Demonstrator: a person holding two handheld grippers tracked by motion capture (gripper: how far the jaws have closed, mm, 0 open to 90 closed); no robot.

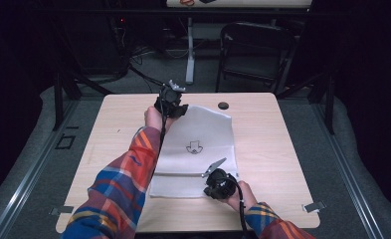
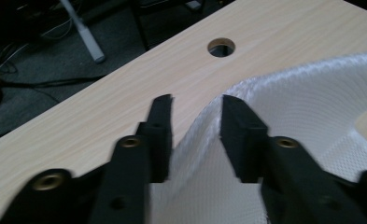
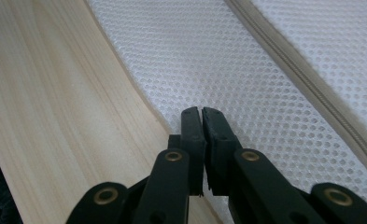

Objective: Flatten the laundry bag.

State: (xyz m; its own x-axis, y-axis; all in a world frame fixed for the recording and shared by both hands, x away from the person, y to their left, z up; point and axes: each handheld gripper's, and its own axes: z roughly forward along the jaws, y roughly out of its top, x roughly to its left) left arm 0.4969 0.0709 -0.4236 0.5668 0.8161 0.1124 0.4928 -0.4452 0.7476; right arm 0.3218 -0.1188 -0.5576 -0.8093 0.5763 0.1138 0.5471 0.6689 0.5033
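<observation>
A dim lab or recording room: pale wooden counter on grey carpet, loose cables, black folding chair behind.

A mesh bag lies on the table. The left gripper sits at its far corner, the right gripper at its near edge; a table hole lies just beyond the left gripper

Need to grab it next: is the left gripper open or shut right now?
Open: the left gripper jaws stand apart, straddling a raised fold of the white mesh bag.
</observation>
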